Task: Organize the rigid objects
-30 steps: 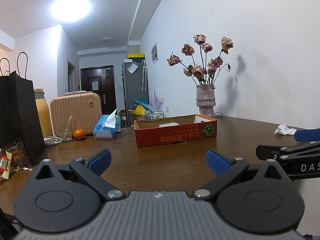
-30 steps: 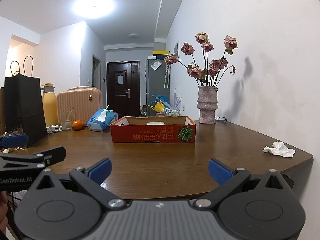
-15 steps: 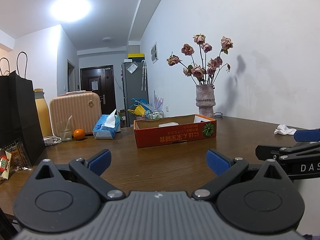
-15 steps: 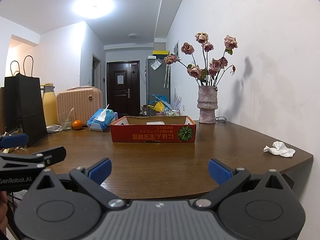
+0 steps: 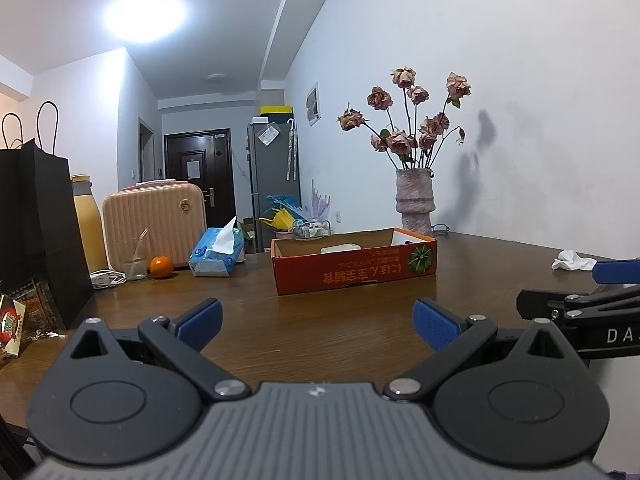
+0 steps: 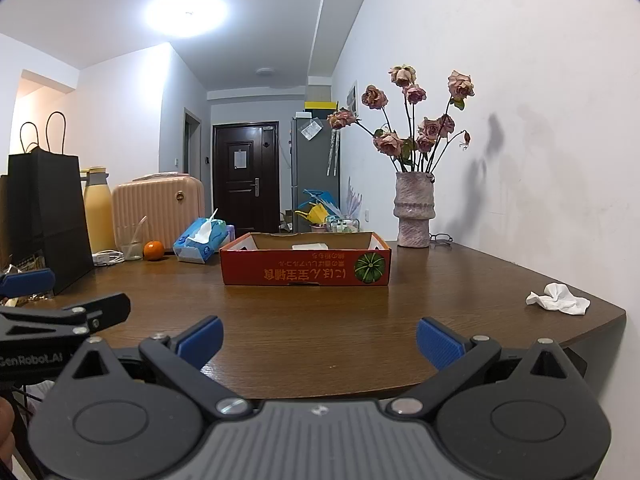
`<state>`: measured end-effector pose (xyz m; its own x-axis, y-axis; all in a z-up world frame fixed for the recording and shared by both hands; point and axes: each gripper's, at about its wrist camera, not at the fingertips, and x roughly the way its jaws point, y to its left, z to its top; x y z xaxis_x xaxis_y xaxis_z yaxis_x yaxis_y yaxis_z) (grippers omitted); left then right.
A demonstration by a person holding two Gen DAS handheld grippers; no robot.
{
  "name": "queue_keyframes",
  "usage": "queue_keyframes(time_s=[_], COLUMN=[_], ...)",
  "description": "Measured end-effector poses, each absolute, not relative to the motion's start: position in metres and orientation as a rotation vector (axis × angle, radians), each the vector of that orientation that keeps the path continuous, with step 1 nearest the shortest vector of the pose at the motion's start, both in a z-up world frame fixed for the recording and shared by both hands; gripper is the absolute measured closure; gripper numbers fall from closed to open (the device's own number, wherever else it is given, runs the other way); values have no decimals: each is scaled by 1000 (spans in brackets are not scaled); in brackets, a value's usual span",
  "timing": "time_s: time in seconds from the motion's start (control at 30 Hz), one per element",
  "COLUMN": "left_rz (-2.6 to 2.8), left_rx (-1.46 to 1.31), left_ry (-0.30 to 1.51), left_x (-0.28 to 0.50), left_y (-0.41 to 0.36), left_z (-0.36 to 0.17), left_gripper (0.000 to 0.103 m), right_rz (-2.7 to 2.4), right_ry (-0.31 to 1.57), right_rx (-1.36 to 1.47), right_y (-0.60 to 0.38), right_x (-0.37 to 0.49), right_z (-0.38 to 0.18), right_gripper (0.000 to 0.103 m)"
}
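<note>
Red box (image 6: 306, 266) walls hide most of its contents.

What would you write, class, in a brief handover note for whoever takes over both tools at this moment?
Left tool: open, empty, low over the near table edge.
Right tool: open, empty, level beside it.
Red cardboard box: mid-table, open top, something pale inside, too hidden to identify.
Orange, glass, tissue pack stand far left; crumpled tissue near the right edge.
Done: nothing evident.
Left: probably gather the loose rigid items.
</note>
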<state>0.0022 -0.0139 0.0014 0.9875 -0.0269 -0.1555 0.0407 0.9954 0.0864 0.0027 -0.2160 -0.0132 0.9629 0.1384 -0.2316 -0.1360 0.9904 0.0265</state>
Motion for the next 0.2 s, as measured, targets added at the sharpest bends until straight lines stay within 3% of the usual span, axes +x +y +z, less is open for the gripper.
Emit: queue_keyframes(time_s=[0.2], left_rz=[-40], left_rx=[90], left_ry=[154], left_x=[2], left_y=[-14], left_z=[0], left_gripper=[0], right_rz=[139], right_ry=[235], right_rx=[11], right_y=[-216], right_x=[3], right_z=[-13], right_gripper=[0])
